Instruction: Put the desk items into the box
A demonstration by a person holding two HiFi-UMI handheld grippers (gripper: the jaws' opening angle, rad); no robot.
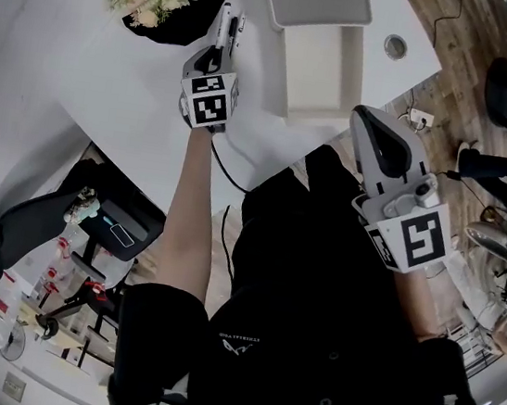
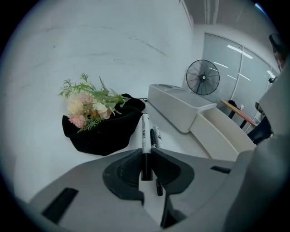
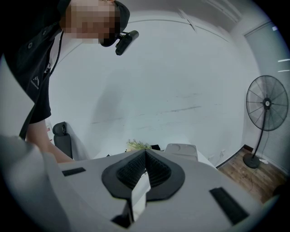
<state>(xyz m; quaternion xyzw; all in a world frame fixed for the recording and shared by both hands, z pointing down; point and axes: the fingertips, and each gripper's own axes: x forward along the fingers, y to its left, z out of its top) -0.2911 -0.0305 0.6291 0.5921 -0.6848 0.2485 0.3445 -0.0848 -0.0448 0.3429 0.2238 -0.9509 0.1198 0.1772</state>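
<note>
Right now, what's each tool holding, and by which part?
The left tool is shut on the white marker, gripping its black end. The right tool is shut with nothing between its jaws.

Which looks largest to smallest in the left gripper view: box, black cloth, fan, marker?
1. box
2. black cloth
3. fan
4. marker
Fan versus marker is unsure: the marker is longer but thin, and much nearer the camera.

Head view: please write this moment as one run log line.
left claw: shut on marker | right claw: shut, empty | box: open, marker not yet in
</note>
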